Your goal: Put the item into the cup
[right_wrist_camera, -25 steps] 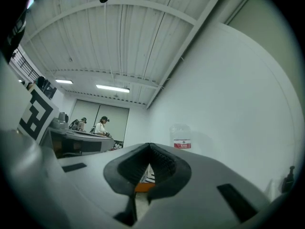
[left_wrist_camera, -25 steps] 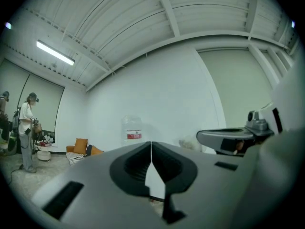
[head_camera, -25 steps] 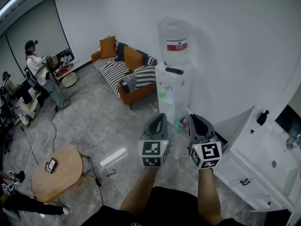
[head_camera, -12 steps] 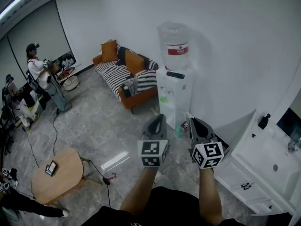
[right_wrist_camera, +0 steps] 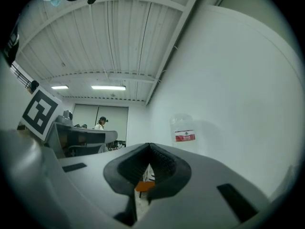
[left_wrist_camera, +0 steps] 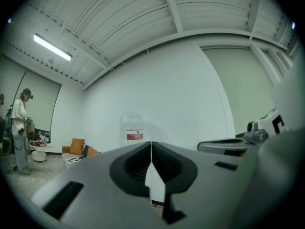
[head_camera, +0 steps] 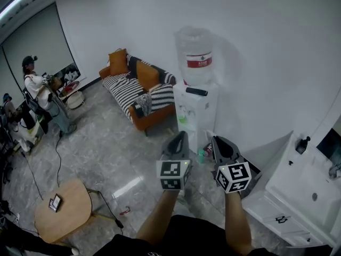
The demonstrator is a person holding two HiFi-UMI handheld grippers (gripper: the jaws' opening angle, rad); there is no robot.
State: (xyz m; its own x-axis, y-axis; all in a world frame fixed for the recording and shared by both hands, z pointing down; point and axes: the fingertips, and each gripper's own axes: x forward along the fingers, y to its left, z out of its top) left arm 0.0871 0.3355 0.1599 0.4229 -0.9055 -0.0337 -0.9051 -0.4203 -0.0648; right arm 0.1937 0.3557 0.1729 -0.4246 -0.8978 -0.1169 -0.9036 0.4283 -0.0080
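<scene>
No cup and no loose item shows clearly in any view. My left gripper (head_camera: pixel 180 135) and right gripper (head_camera: pixel 218 141) are held side by side at chest height, pointing at a white water dispenser (head_camera: pixel 193 113) with a clear bottle (head_camera: pixel 195 49) on top. In the left gripper view the left gripper (left_wrist_camera: pixel 151 146) is shut with its jaws meeting at the tip and nothing between them. The right gripper (right_wrist_camera: pixel 150 148) is also shut and empty; the orange seen through its gap is the sofa behind. A small green bottle (head_camera: pixel 201 155) stands on the floor by the dispenser.
An orange and striped sofa (head_camera: pixel 139 87) stands left of the dispenser. A round wooden table (head_camera: pixel 59 208) with a phone (head_camera: pixel 55 202) is at the lower left. A white sink cabinet (head_camera: pixel 298 193) fills the right. People (head_camera: pixel 33 87) stand at the far left.
The head view has shifted a little, so the room slid slightly left and down. Both grippers keep their place in the view and stay shut.
</scene>
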